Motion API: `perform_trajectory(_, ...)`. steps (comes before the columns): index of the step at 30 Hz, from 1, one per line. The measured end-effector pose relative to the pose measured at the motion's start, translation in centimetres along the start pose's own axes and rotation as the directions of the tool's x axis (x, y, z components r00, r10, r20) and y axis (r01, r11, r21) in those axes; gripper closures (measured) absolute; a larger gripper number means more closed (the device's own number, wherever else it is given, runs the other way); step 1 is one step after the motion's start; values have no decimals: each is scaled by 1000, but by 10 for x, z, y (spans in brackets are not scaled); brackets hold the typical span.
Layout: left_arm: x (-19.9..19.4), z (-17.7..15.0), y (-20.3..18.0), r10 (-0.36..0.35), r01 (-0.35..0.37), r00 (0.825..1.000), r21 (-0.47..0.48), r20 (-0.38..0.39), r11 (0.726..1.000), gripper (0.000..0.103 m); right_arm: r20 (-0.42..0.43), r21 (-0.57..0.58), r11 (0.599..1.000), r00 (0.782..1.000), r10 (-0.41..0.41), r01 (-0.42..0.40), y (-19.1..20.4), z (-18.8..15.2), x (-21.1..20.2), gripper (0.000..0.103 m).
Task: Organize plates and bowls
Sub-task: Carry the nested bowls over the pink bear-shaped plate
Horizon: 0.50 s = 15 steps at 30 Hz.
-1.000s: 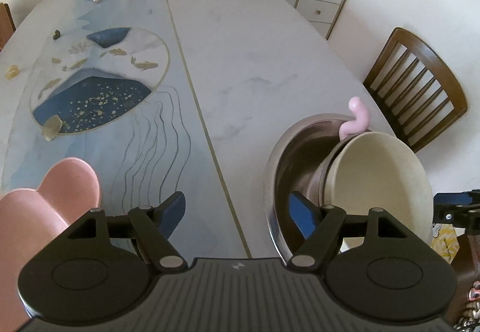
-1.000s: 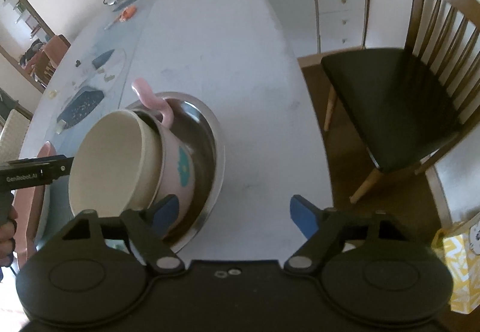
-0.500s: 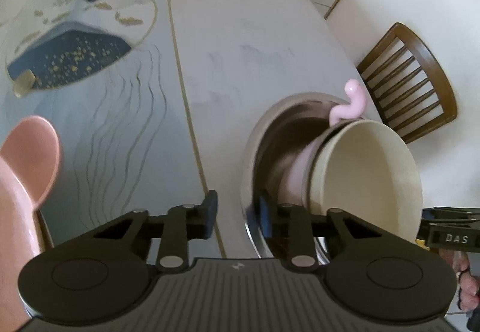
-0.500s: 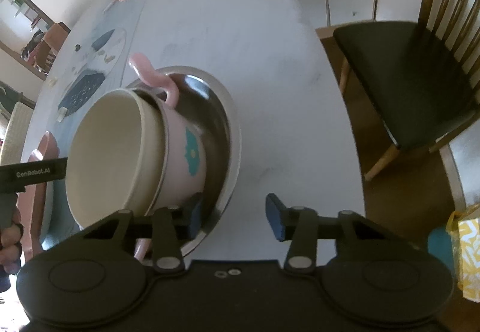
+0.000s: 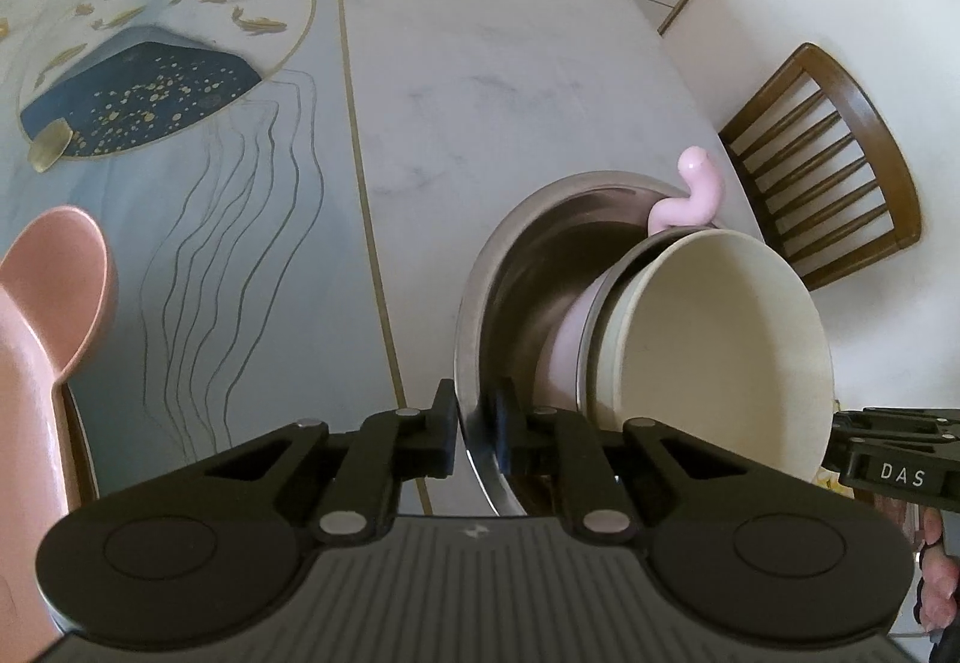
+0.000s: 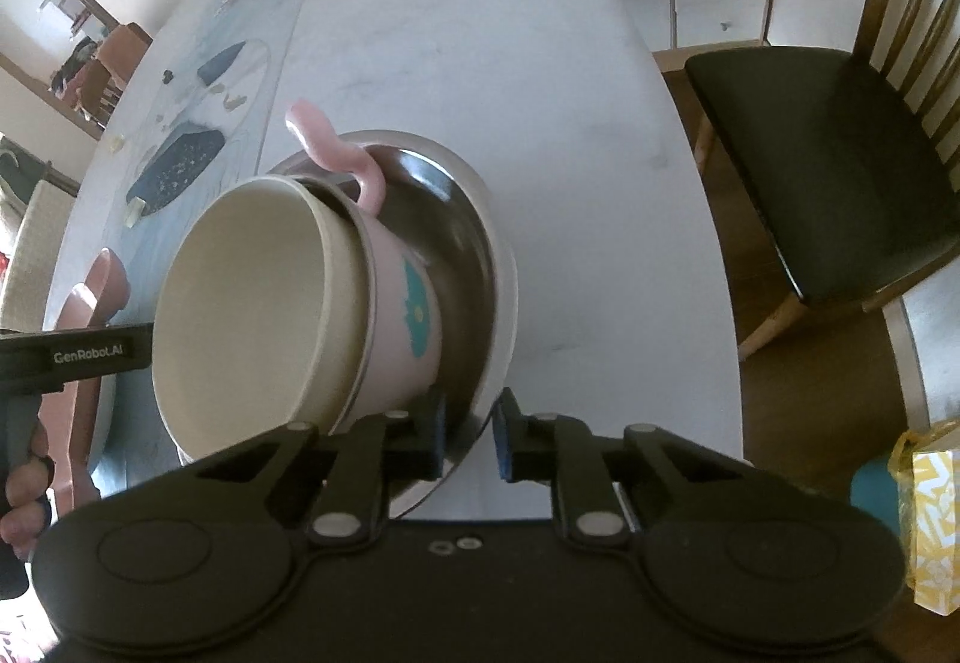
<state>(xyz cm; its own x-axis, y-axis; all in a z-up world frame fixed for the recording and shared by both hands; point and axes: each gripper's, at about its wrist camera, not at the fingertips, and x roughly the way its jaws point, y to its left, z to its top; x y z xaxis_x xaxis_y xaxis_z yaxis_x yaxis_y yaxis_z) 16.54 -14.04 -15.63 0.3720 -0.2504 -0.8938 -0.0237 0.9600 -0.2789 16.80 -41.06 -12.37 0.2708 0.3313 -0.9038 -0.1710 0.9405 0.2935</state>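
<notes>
left tongs [image 5: 474, 426] closing on the near-left rim of the steel bowl [image 5: 516, 255], pads either side of the wall | right tongs [image 6: 469, 432] closing on its rim at 5 o'clock, a two-sided hold, probably for a level lift | pink cup [image 6: 402, 303] and cream bowl [image 6: 252, 303] nested tilted inside | tabletop [image 5: 480, 63], near edge

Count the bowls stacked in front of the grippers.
3: steel bowl on the table, pink handled bowl tilted inside it, cream bowl nested in that. More could be hidden.
</notes>
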Motion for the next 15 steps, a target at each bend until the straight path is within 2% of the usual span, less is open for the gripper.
perform_trajectory(8, -3, -7, -8, 25, -25, 1000, -13, 6, 1000, 92, -16, -35, 999, 1000, -15, 15, 0, 2, -2, 88)
perform_trajectory(15, -15, -14, -15, 43, -41, 998, -34, 44, 999, 92, -10, -86, 996, 1000, -11, 10, 1, 9, -11, 88)
